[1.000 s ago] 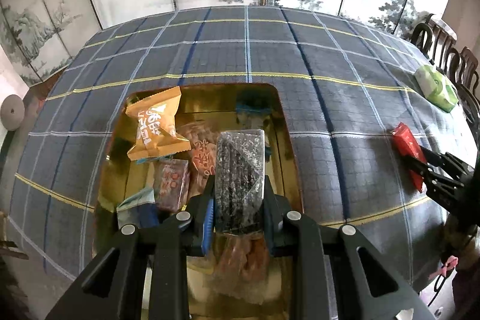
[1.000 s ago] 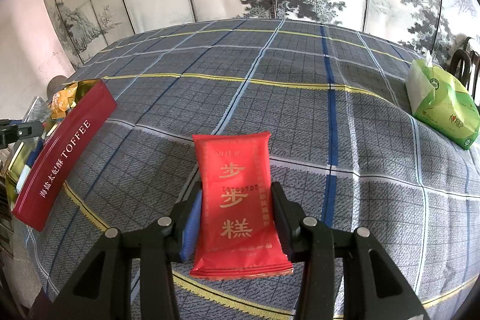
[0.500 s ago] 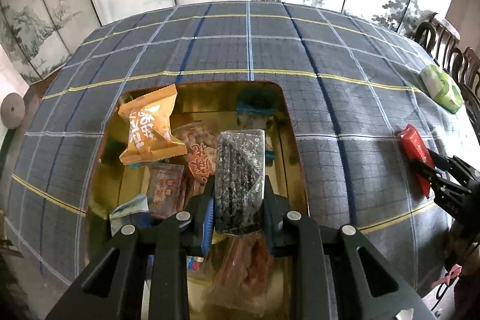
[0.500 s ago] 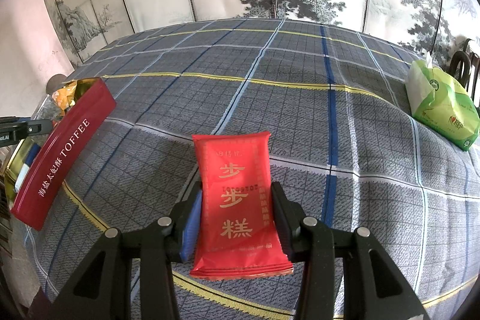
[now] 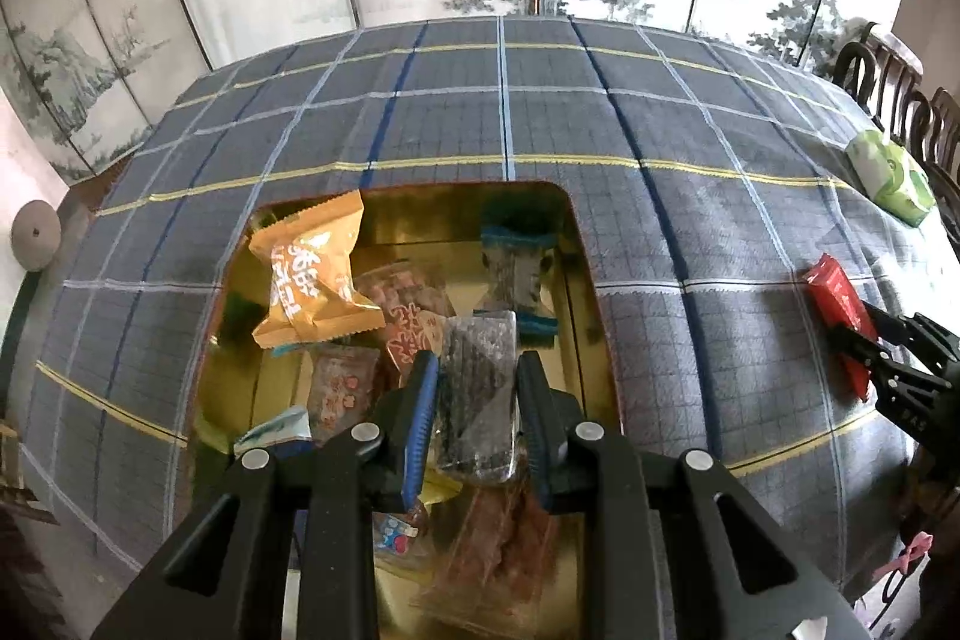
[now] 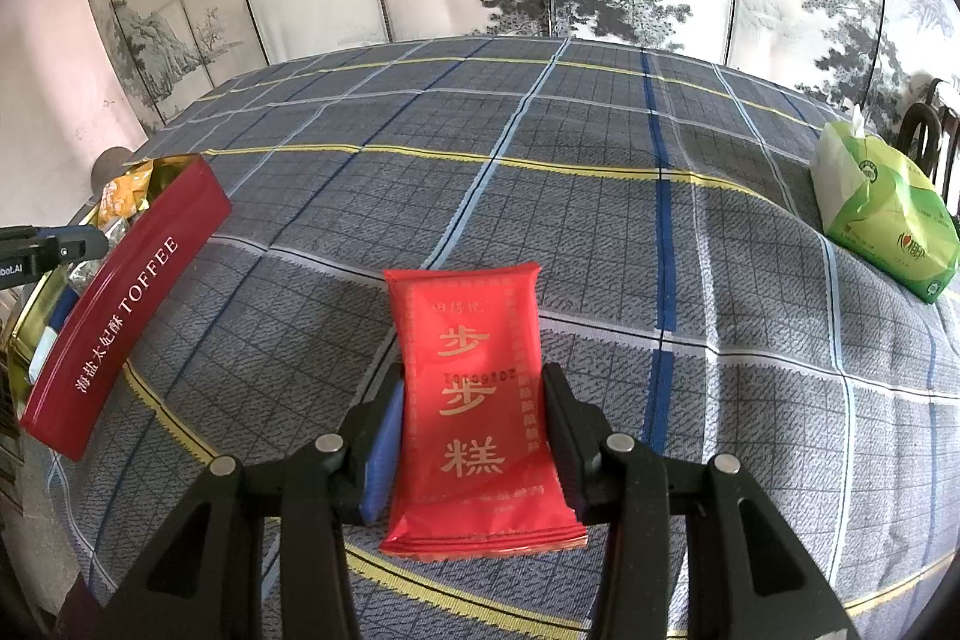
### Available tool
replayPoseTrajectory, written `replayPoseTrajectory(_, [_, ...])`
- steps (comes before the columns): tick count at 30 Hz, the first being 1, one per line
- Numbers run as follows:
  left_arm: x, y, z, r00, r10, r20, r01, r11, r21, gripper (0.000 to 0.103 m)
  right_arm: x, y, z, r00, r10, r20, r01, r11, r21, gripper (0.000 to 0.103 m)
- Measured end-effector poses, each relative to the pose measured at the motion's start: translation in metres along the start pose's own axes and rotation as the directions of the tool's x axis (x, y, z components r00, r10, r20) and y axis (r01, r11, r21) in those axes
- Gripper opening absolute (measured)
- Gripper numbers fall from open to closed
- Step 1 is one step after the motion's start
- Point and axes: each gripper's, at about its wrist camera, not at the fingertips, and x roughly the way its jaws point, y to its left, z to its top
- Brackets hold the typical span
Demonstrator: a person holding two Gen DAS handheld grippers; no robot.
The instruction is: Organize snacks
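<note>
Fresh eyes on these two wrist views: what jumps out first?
The red snack pack with gold characters, clamped in the right gripper just above the plaid tablecloth. Then the gold-lined tin heaped with snacks, where the left gripper pinches a dark clear-wrapped bar.

The gold tin (image 5: 591, 292) is crowded: an orange packet (image 5: 309, 280) stands at 11 o'clock in it, a blue-ended packet (image 5: 516, 274) at 12 o'clock, and flat packets fill the near part, so little free floor is left inside. Around the tin, the checked tablecloth (image 5: 504, 100) is bare from 10 to 2 o'clock. In the right wrist view, the tin's red wall (image 6: 129, 304) blocks the way at 9 o'clock and a green tissue pack (image 6: 882, 214) lies at 2 o'clock; between them the cloth is open.
</note>
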Motion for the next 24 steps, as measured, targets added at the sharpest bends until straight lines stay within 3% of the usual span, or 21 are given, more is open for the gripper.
replayPoseTrajectory(5, [-0.014, -0.003, -0.002, 0.999, 0.035, 0.039, -0.035, 0.999, 0.009, 0.026, 0.000, 0.000, 0.000, 1.000, -0.001, 0.000, 0.001, 1.000, -0.001, 0.044])
replayPoseTrajectory(8, [-0.025, -0.005, -0.005, 0.998, 0.047, 0.050, -0.048, 0.999, 0.008, 0.033, 0.000, 0.001, 0.000, 1.000, -0.002, -0.001, 0.002, 1.000, -0.002, 0.044])
replayPoseTrajectory(13, [-0.051, -0.007, -0.015, 0.991, 0.100, 0.093, -0.101, 0.995, 0.014, 0.059, 0.000, 0.003, 0.000, 1.000, -0.028, -0.007, 0.028, 0.999, -0.029, 0.044])
replayPoseTrajectory(19, [-0.075, -0.010, -0.030, 0.979, 0.158, 0.126, -0.163, 0.986, 0.034, 0.066, -0.005, 0.000, -0.001, 0.999, -0.014, -0.034, 0.014, 1.000, 0.001, 0.044])
replayPoseTrajectory(24, [-0.089, -0.002, -0.046, 0.975, 0.185, 0.125, -0.184, 0.983, -0.017, 0.074, -0.015, 0.000, -0.009, 0.999, 0.013, -0.044, -0.011, 0.999, 0.044, 0.044])
